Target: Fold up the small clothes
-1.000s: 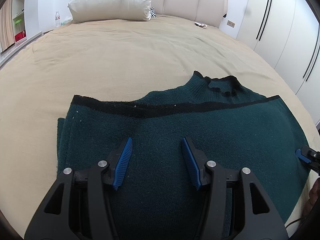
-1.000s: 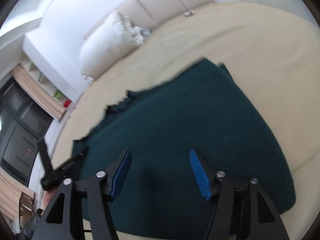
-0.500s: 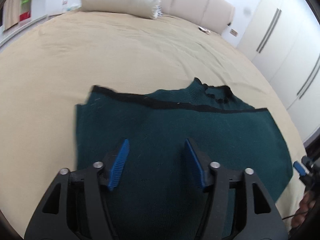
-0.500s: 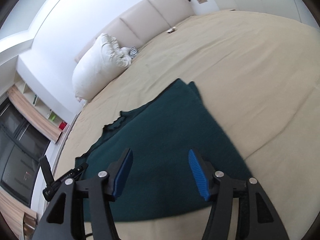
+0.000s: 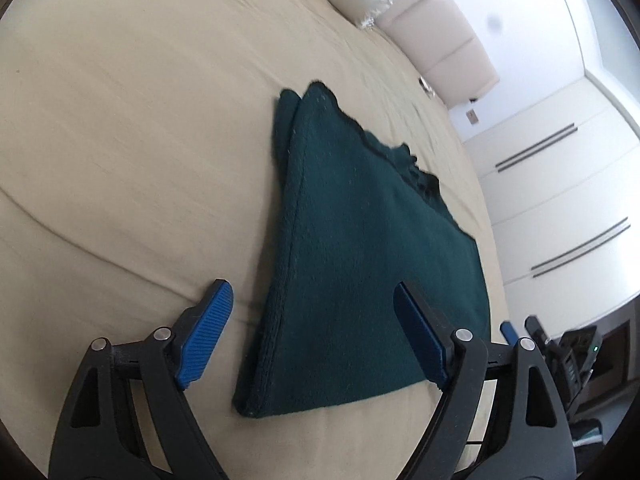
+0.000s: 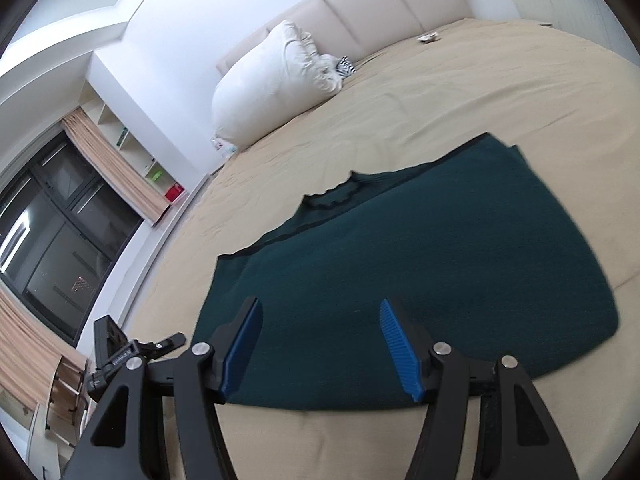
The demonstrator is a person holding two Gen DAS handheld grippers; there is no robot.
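A dark green knitted sweater (image 5: 360, 248) lies folded in half and flat on the beige bed (image 5: 120, 128); its collar shows at the far edge. It also shows in the right wrist view (image 6: 420, 264). My left gripper (image 5: 308, 332) is open and empty, above the sweater's near left corner. My right gripper (image 6: 320, 344) is open and empty, above the sweater's near edge. The right gripper's tip (image 5: 510, 330) shows at the right in the left wrist view. The left gripper's body (image 6: 132, 350) shows at the left in the right wrist view.
A white pillow (image 6: 276, 80) lies by the padded headboard (image 6: 380, 12). A small object (image 6: 428, 38) lies on the bed near the headboard. White wardrobe doors (image 5: 560, 208) stand to the right of the bed. A window and shelves (image 6: 60, 220) stand to the left.
Both grippers have drawn back towards the near edge of the bed. The left gripper has swung left and now looks along the sweater's left edge. The sweater has not moved.
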